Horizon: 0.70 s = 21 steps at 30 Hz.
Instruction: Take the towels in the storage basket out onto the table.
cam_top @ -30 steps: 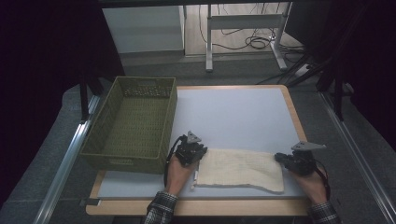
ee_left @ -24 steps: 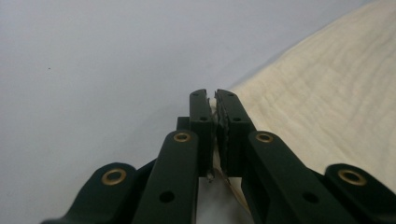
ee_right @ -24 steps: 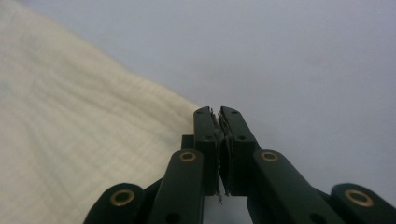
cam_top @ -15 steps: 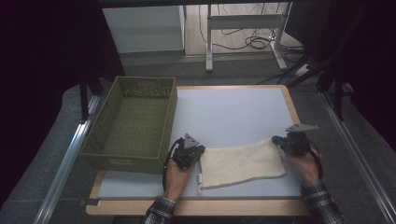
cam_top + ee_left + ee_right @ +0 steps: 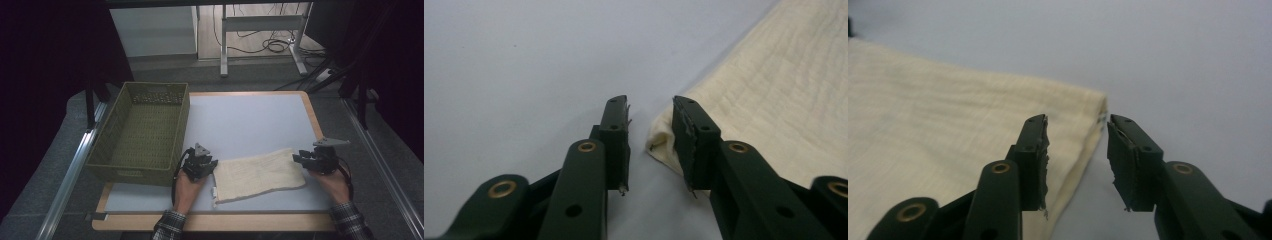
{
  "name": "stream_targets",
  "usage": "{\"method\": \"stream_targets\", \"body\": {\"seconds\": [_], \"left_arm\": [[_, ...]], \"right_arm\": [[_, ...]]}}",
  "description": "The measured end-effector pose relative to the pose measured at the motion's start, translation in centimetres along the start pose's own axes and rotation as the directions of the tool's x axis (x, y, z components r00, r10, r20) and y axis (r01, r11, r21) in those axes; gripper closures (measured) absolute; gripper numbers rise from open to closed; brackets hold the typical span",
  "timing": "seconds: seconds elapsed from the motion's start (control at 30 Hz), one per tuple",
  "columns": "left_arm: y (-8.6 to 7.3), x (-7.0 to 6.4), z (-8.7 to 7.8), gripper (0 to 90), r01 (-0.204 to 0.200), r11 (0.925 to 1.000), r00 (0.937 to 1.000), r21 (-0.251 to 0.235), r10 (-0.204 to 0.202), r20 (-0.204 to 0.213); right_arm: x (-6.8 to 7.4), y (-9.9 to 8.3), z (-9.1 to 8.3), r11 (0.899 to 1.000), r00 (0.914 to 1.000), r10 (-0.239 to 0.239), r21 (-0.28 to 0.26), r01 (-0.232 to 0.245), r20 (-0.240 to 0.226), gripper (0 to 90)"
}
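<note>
From the high view I see the cream cloth (image 5: 260,172) lying flat on the pale table (image 5: 240,120), near the front edge, stretched between my two hands and slightly skewed, its right end farther from me than its left. My left claw (image 5: 206,167) sits at the cloth's left end, just beside the woven green basket (image 5: 142,132) that stands on the left part of the table. In the left gripper view the left claw (image 5: 651,122) is partly open, with a clear gap between its jaws; a rolled corner of the cloth (image 5: 774,100) lies in that gap, but neither jaw presses on it. My right claw (image 5: 300,157) is at the cloth's right end. In the right gripper view the right claw (image 5: 1078,135) is likewise partly open, its jaws straddling the hemmed edge of the cloth (image 5: 948,135), one jaw over the fabric and the other over bare table, gripping nothing. I can read no brand, label or writing on the cloth, the basket or the claws; a small tag-like fleck at the cloth's near left corner is too small to make out.
</note>
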<state>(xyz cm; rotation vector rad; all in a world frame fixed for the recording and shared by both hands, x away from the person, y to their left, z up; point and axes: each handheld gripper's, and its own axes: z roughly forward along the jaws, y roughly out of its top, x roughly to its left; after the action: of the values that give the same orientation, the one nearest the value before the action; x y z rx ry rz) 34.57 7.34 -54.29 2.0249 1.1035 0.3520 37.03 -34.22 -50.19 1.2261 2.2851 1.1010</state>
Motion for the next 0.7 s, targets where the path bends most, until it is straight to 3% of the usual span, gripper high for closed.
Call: {"method": "stream_targets", "body": {"seconds": [0.03, 0.17, 0.37, 0.7], "left_arm": [[0.0, 0.1, 0.0, 62.6, -0.001, 1.0, 0.9999, 0.002, 0.001, 0.012], [0.0, 0.2, 0.1, 60.4, 0.002, 1.0, 0.9995, 0.002, -0.002, 0.03], [-0.1, -0.3, 0.1, 60.6, -0.033, 0.9994, 0.9994, 0.001, 0.033, -0.003], [-0.1, -0.3, 0.1, 60.6, -0.029, 0.9996, 0.9996, 0.001, 0.029, -0.003]], "right_arm": [[0.5, -0.5, -0.5, 1.0, 0.9998, -0.001, 0.009, 0.002, -0.018, 55.6], [1.3, -1.1, -0.8, 0.999, 0.9983, -0.031, 0.028, 0.033, -0.048, 53.8], [3.5, -2.2, -1.4, 0.998, 0.994, -0.064, 0.02, 0.066, -0.088, 50.3], [6.3, -2.6, -0.9, 0.995, 0.9848, -0.094, 0.015, 0.098, -0.146, 48.9]]}}
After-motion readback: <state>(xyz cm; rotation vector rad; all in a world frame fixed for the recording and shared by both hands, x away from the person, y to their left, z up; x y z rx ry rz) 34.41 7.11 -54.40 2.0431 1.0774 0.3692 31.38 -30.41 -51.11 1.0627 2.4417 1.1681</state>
